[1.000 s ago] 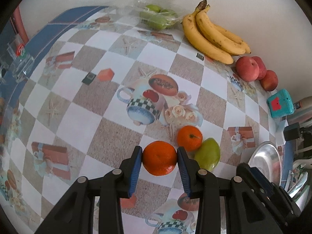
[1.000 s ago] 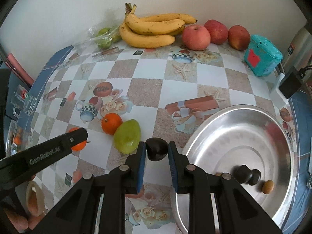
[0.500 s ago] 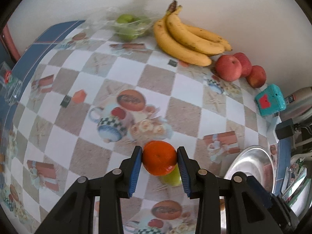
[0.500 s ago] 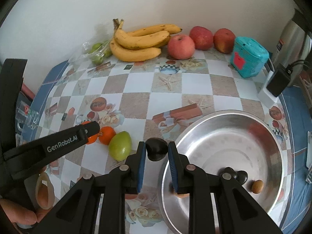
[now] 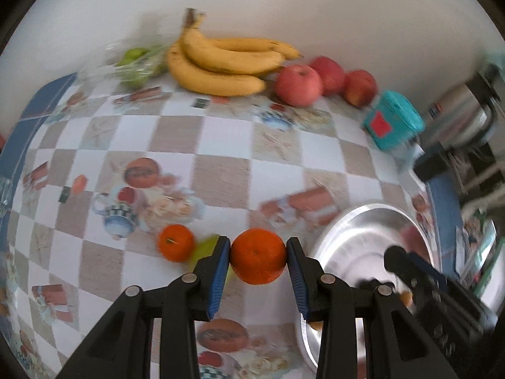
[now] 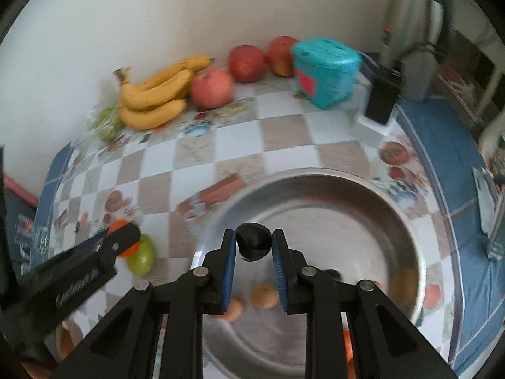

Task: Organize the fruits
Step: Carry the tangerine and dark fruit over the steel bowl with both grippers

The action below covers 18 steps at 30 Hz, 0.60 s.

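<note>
Gripping a mandarin orange (image 5: 258, 255) between its blue pads, the left gripper (image 5: 257, 259) holds the fruit above the checked tablecloth (image 5: 227, 145), just left of the steel bowl (image 5: 363, 237). A second mandarin (image 5: 175, 242) lies on the cloth to its left, touching a green fruit (image 5: 205, 249) that is mostly hidden behind the left finger – it may be a pear or a mango, the blur does not let me tell.

The right gripper (image 6: 254, 249) is clamped narrow on a small dark fruit (image 6: 253, 241), roundish and nearly black, held over the near-left part of the steel bowl's (image 6: 394, 208) inside. Below it, on the bowl's floor, lie a few small brownish-orange fruits (image 6: 264, 295), blurred; their kind cannot be made out.

Along the wall at the back sit a bunch of bananas (image 5: 221, 66), three red apples (image 5: 298, 85) in a row to its right, and green fruit in a clear plastic bag (image 5: 135, 63) to its left. A teal box (image 5: 391, 120) with a red mark stands past the apples, and a metal kettle (image 6: 416, 38) stands further right – near it a black adapter (image 6: 383, 101) on a white base
</note>
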### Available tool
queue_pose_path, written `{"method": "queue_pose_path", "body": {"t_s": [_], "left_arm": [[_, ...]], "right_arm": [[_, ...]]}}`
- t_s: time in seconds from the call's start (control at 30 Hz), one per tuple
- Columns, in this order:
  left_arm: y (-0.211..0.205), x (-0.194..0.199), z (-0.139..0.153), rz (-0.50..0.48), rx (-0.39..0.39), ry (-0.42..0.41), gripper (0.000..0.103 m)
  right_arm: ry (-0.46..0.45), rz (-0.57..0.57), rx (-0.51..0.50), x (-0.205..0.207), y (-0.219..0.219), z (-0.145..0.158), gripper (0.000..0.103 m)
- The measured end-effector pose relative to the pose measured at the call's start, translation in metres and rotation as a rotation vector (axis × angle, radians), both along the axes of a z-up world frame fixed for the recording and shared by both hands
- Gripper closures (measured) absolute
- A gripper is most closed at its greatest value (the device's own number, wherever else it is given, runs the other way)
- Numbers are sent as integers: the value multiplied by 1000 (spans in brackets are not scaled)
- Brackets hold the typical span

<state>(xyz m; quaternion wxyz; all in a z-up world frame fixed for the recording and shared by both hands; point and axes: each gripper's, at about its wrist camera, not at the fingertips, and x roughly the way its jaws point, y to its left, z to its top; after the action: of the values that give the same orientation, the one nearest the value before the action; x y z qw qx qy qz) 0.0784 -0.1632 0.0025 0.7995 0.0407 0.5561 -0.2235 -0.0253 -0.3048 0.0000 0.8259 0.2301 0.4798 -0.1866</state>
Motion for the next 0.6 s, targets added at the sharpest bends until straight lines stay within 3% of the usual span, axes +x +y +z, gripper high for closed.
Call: {"method": "queue_pose_path", "body": {"t_s": [0.27, 0.6], "left_arm": [[-38, -35, -4, -161, 11, -38, 64], [-57, -53, -19, -247, 29, -52, 64]], "right_arm": [[34, -128, 54, -23, -35, -23, 79], [61, -153, 91, -22, -40, -40, 78]]}}
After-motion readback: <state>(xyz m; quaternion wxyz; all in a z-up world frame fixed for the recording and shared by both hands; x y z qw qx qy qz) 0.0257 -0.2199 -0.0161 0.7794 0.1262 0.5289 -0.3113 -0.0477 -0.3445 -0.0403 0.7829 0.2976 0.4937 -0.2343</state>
